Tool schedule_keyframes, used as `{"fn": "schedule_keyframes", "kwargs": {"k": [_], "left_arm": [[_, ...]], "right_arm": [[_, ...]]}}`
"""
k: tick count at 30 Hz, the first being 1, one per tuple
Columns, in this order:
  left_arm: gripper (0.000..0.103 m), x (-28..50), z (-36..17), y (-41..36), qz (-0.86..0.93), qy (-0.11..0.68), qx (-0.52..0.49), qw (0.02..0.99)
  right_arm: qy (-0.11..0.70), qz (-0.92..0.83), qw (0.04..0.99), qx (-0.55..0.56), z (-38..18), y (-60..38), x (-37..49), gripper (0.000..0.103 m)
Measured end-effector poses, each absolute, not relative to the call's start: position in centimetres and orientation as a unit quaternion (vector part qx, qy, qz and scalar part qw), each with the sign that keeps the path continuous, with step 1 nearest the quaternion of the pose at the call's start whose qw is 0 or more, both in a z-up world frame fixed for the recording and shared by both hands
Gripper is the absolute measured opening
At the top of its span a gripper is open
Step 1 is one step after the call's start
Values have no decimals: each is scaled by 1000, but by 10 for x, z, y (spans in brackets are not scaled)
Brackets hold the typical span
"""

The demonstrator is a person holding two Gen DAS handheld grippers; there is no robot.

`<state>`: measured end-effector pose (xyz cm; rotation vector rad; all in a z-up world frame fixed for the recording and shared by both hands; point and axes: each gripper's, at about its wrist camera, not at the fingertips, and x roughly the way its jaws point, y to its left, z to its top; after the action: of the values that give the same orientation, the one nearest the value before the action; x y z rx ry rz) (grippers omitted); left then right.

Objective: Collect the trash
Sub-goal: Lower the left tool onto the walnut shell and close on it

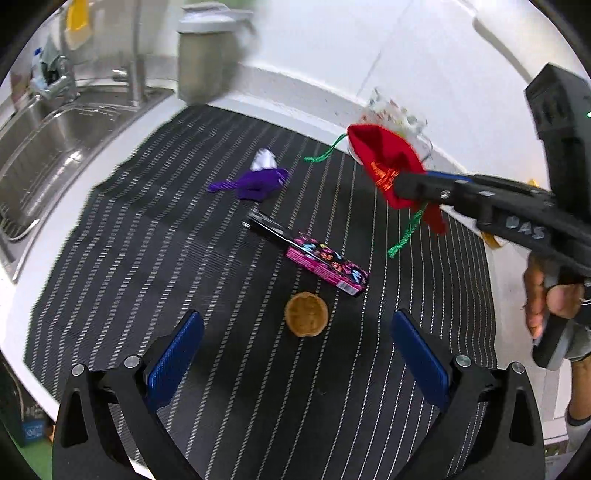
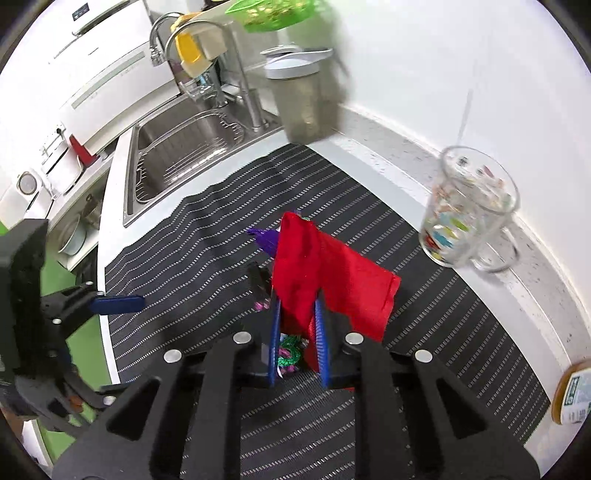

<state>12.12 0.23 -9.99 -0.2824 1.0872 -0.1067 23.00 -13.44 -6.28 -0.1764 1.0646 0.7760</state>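
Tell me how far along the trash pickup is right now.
Nothing looks binned yet. In hand: the right gripper is shut on the red pouch, lifted off the striped mat. Left: the purple pouch, pink box and round cookie lie there; the left gripper is open, empty.

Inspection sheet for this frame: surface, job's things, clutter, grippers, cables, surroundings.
Surface: white counter under a black striped mat.
Job's things: red pouch with green cord, lifted off the mat; purple pouch, pink box and brown disc lie on the mat.
Clutter: glass mug and lidded canister by the wall; a jar at the right edge.
Grippers: right gripper shut on the red pouch; left gripper open, above the disc.
Cables: nothing seen.
Surroundings: steel sink with tap, green basket above.
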Motion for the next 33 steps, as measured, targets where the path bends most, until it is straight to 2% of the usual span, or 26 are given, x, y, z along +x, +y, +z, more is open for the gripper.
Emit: {"fn": "schedule_keyframes", "kwargs": {"k": [10, 12, 14, 16, 17, 20, 27, 33], "left_arm": [[97, 145, -141, -21, -46, 540, -98, 834], [93, 146, -144, -22, -42, 540, -90, 836], [71, 148, -148, -23, -38, 545, -84, 833], [66, 149, -152, -23, -38, 549, -84, 831], [53, 149, -153, -23, -37, 550, -83, 830], [32, 150, -152, -20, -33, 548, -82, 832], [32, 146, -141, -13, -30, 542, -99, 834], [32, 124, -100, -8, -14, 514, -116, 850]], "right_arm": [[505, 348, 787, -60, -71, -165, 240, 16], [506, 347, 787, -58, -72, -167, 242, 16], [506, 347, 788, -56, -73, -170, 243, 16], [507, 346, 787, -55, -74, -171, 244, 16], [507, 346, 787, -54, -75, -171, 244, 16], [508, 347, 787, -54, -75, -172, 244, 16], [505, 350, 788, -53, -73, -174, 240, 16], [493, 372, 784, -62, -57, -174, 222, 16]]}}
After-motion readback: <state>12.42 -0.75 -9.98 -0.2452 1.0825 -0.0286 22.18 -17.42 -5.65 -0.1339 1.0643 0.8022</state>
